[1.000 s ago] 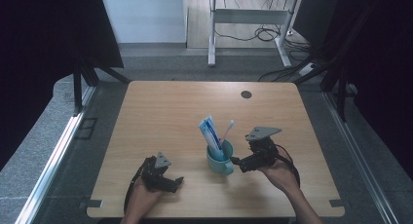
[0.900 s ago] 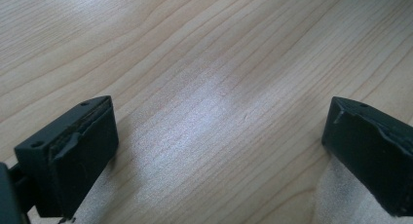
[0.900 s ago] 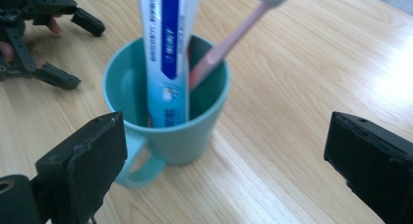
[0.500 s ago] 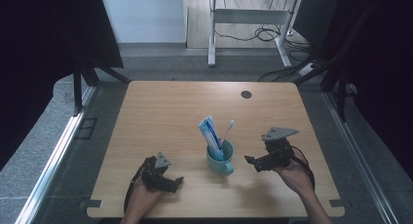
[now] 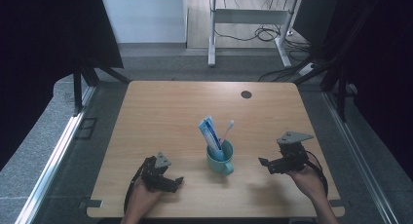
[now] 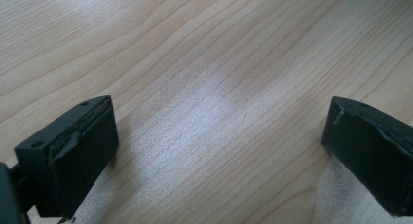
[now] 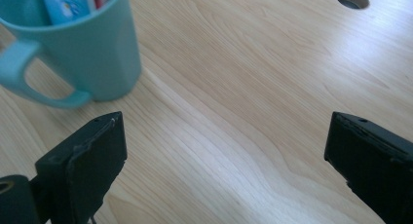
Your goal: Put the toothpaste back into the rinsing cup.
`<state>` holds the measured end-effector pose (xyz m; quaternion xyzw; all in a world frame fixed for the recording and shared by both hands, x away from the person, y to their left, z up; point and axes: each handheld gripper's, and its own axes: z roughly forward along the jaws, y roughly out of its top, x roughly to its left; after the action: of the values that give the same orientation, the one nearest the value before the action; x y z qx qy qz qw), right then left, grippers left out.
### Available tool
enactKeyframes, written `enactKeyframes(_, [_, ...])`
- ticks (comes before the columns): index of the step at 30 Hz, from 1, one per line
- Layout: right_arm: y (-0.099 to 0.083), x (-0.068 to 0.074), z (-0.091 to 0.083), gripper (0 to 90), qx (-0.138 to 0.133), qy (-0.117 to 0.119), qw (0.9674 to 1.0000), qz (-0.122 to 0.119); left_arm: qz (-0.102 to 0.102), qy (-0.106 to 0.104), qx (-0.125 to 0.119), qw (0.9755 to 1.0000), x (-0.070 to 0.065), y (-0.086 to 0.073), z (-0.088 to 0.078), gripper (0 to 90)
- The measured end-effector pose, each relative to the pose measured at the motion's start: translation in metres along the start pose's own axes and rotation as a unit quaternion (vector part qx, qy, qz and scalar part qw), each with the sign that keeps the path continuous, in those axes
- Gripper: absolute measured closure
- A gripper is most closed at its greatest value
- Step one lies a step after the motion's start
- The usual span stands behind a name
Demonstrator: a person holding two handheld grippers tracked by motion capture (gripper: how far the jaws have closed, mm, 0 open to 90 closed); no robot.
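High view: teal mug (image 5: pixel 220 160) with toothpaste (image 5: pixel 210 135) and toothbrush (image 5: pixel 227 131) between two wide-open, empty hand-held grippers.

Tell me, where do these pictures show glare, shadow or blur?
Left gripper view: a pale sheen on the light wooden table between the open jaws. Right gripper view: the teal ceramic mug looks soft and slightly blurred. High view: dark surroundings, with a faint shadow beside the mug.

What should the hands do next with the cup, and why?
Probably rest both grippers where they are. The toothpaste and toothbrush stand in the mug, and the right gripper is open and apart from it. The left gripper is open over bare table.
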<state>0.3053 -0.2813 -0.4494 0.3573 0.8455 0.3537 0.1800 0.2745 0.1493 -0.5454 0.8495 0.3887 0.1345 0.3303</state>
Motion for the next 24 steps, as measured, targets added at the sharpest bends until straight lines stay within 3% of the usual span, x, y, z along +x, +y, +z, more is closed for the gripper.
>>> enactKeyframes(11, [-0.029,-0.014,-0.009,1.7,0.004,-0.030,0.9992,0.027,0.001,0.000,0.001,1.0000,0.000,0.000,0.000,0.0])
enactKeyframes(24, [-0.063,-0.014,0.005,1.6,0.011,-0.023,0.9982,0.055,0.001,0.000,0.001,1.0000,0.000,0.000,0.000,0.0])
